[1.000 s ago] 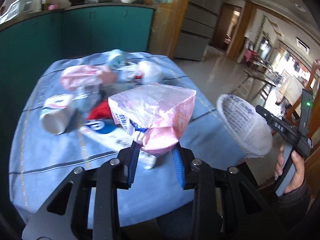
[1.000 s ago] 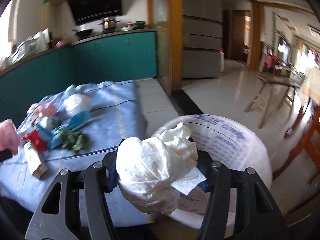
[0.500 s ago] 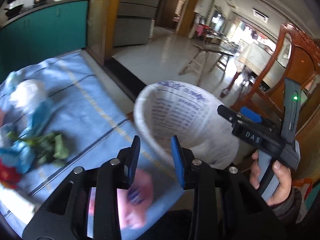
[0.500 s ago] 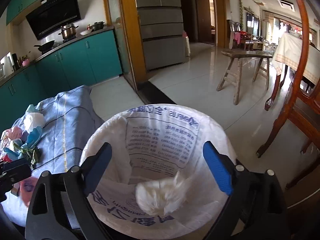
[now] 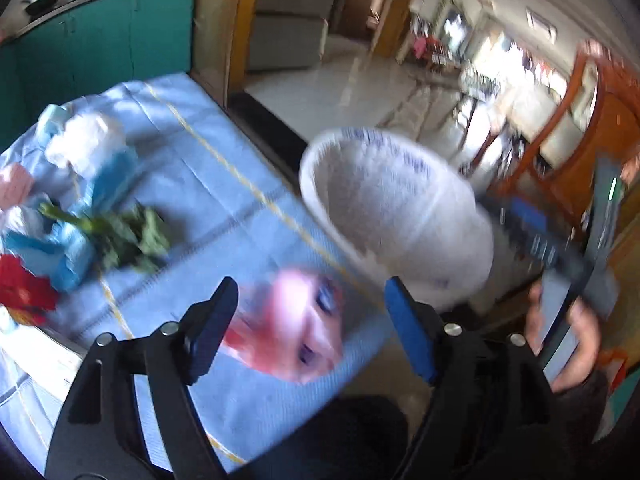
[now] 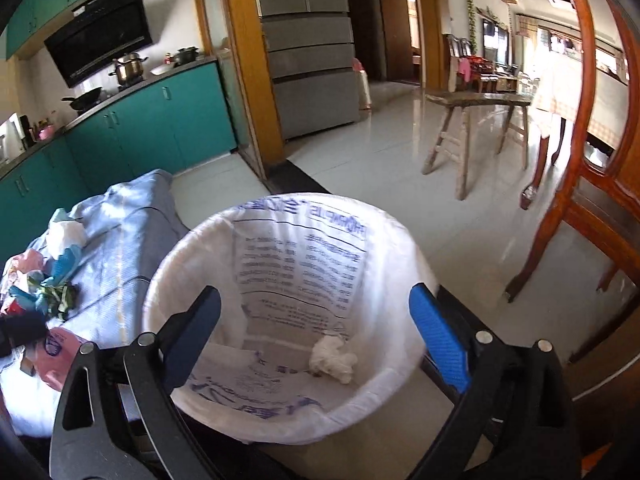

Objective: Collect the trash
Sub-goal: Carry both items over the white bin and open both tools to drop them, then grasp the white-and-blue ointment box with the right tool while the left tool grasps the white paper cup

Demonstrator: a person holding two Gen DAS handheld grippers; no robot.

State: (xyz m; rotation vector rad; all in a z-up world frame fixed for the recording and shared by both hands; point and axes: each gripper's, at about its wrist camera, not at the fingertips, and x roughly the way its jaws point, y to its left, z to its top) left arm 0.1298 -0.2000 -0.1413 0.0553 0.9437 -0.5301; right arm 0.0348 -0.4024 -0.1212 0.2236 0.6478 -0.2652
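Note:
A white-lined trash bin stands beside the blue-clothed table. A crumpled white wad lies at its bottom. My right gripper is open and empty over the bin's mouth. My left gripper is open above the table's near corner, left of the bin. A pink plastic bag, blurred, lies below it between the fingers, on the cloth; it also shows in the right wrist view. More trash sits on the table: green leaves, blue wrappers, a red scrap.
Teal kitchen cabinets run behind the table. A wooden stool and a wooden chair stand on the tiled floor right of the bin. The right gripper and the hand holding it show in the left wrist view.
My left gripper swung right toward the bin, let go of the pink bag and opened wide; the bag lies on the cloth. My right gripper dropped the white wad into the bin.

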